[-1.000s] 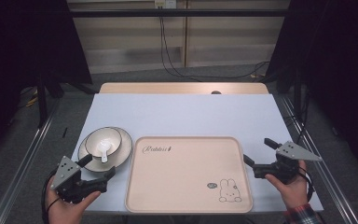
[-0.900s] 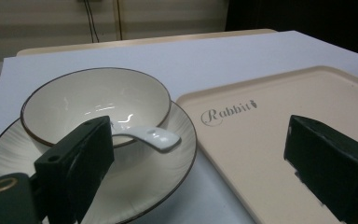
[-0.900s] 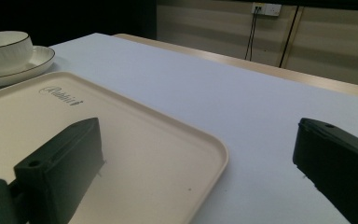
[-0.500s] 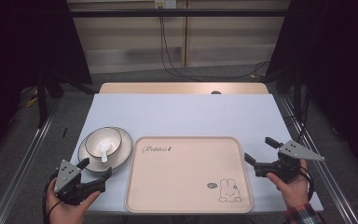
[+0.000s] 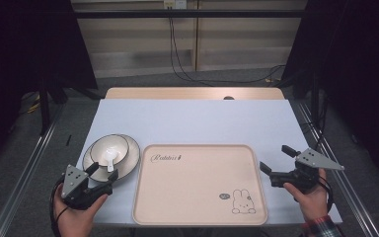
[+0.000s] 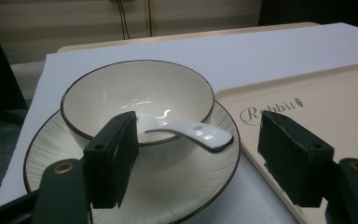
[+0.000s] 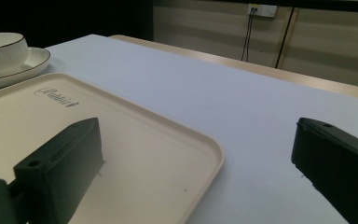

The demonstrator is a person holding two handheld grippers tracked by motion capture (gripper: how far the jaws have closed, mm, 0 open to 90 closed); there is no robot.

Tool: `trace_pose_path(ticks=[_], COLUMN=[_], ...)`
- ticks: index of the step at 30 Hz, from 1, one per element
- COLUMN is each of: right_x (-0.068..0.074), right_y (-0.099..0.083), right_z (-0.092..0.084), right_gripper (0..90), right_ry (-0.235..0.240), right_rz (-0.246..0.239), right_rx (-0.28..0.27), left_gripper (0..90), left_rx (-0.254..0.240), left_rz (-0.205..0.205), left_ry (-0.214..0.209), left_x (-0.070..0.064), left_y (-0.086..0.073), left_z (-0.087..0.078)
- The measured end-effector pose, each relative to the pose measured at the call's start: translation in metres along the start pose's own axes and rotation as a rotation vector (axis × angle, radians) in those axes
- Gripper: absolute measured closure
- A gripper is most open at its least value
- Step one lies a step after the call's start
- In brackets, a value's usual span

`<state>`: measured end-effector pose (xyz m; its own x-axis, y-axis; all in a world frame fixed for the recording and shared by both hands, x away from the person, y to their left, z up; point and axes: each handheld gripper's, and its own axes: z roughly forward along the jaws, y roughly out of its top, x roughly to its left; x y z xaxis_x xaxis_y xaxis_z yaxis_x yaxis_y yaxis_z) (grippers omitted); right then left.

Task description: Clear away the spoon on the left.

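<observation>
Risk: spoon (image 6: 193, 134) handle hung over bowl (image 6: 137, 100) rim between my left claw's (image 6: 200, 163) jaws; a pinch on its glossy tip could have slid off, I judged, or levered the bowl on its plate (image 6: 42, 154).
Cause: jaws had just been closing, still apart, pads touching nothing, spoon handle in the gap.
Left claw: (image 5: 94, 178) at plate's near edge, part open, empty.
Right claw: (image 5: 275, 162) wide open, empty, at the tray's (image 5: 197, 217) right edge, well apart from the dishes.
Materials: bowl and plate glazed cream, dark rim line, plate ribbed; spoon white, smooth, short; tray matte beige plastic, rounded corners, rabbit print; table (image 5: 197, 118) pale, flat.
</observation>
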<state>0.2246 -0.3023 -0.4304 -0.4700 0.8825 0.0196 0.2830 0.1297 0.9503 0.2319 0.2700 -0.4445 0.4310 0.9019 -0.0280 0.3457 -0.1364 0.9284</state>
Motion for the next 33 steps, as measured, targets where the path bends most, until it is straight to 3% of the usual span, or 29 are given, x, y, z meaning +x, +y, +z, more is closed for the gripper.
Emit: trace_pose_path(ticks=[6, 12, 21, 33], right_x=[-0.0013, -0.0002, -0.0016, -0.0021], right_y=[-0.0022, -0.0033, -0.0033, -0.0029], right_z=[-0.0005, 0.0010, 0.0017, 0.0051], right_gripper=[1.6, 1.7, 1.9, 2.2], right_ry=[0.006, 0.025, 0.019, 0.017], right_rz=[0.005, 0.002, 0.001, 0.003], right_rx=[0.020, 0.033, 0.029, 0.031], left_gripper=[42.7, 46.3, 53.7, 62.4], left_rx=[0.003, 0.000, 0.016, 0.026], left_rz=[-0.024, -0.015, -0.044, -0.058], left_ry=[-0.024, -0.007, -0.027, -0.010], left_x=[-0.0010, 0.0022, 0.0037, 0.0057], left_y=[0.0024, 0.0005, -0.0002, -0.0005], left_z=[0.0023, 0.0023, 0.0012, -0.0069])
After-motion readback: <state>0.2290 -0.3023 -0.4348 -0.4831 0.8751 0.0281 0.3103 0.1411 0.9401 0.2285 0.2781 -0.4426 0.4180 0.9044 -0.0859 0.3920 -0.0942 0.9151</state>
